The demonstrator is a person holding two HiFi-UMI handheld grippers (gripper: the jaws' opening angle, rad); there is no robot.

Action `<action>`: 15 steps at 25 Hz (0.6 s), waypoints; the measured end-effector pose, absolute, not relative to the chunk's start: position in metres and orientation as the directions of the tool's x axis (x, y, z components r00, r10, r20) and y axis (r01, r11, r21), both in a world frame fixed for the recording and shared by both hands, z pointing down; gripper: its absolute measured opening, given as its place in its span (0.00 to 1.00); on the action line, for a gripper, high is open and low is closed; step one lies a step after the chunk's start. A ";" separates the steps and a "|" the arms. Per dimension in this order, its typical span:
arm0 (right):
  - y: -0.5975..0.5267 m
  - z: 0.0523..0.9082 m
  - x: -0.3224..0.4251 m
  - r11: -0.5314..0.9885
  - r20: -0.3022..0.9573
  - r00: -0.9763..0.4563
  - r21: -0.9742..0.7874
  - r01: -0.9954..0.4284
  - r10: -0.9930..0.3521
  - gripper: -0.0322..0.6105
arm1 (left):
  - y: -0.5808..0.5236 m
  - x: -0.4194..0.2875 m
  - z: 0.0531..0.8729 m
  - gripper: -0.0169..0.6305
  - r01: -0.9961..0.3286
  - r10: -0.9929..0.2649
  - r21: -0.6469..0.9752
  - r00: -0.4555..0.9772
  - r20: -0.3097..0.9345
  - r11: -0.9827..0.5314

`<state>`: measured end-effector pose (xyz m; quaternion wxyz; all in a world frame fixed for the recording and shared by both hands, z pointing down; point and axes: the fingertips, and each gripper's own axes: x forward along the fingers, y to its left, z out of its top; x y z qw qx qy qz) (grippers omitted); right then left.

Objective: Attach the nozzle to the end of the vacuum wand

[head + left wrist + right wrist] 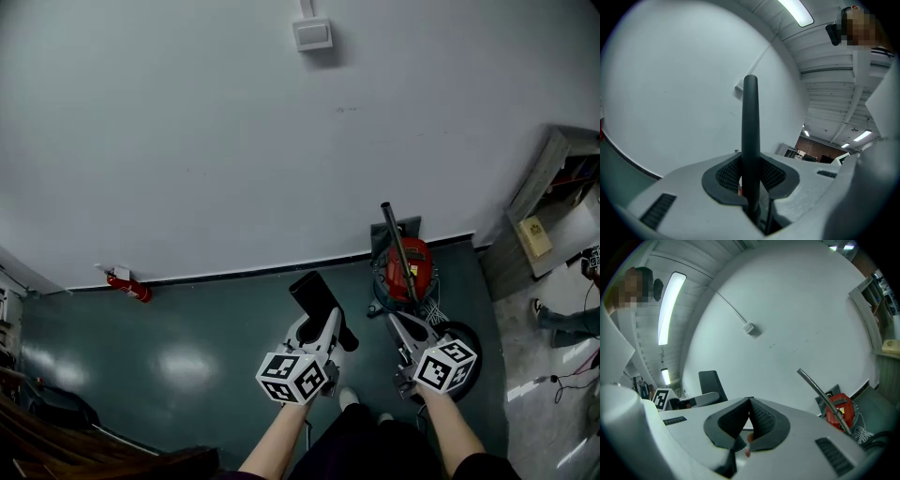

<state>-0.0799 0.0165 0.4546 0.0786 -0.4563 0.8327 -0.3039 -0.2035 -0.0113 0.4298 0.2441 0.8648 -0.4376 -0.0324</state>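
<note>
Our left gripper (751,178) pinches the nozzle (750,126); our right gripper (750,420) is pressed together, empty; the wand (820,396) stands apart, nothing attached yet

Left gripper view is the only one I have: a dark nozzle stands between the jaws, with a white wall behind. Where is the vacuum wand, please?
Observer: In the head view, the wand rises from the red vacuum on the floor by the wall. It is to the right of the nozzle and apart from it.
Operator: Does the right hand-held gripper hold the wand?
Observer: No. The right hand-held gripper is shut, with nothing between its jaws.
</note>
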 end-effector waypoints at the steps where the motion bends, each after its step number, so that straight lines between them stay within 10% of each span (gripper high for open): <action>1: 0.012 0.454 -0.080 0.394 0.147 -0.565 -0.577 -0.716 -0.812 0.08 | -0.017 -0.204 0.430 0.16 -0.738 -0.770 0.454 0.618 0.157 -0.499; 15: -0.046 0.462 -0.047 0.336 0.162 -0.502 -0.568 -0.751 -0.849 0.08 | -0.080 -0.181 0.441 0.16 -0.706 -0.739 0.479 0.654 0.160 -0.521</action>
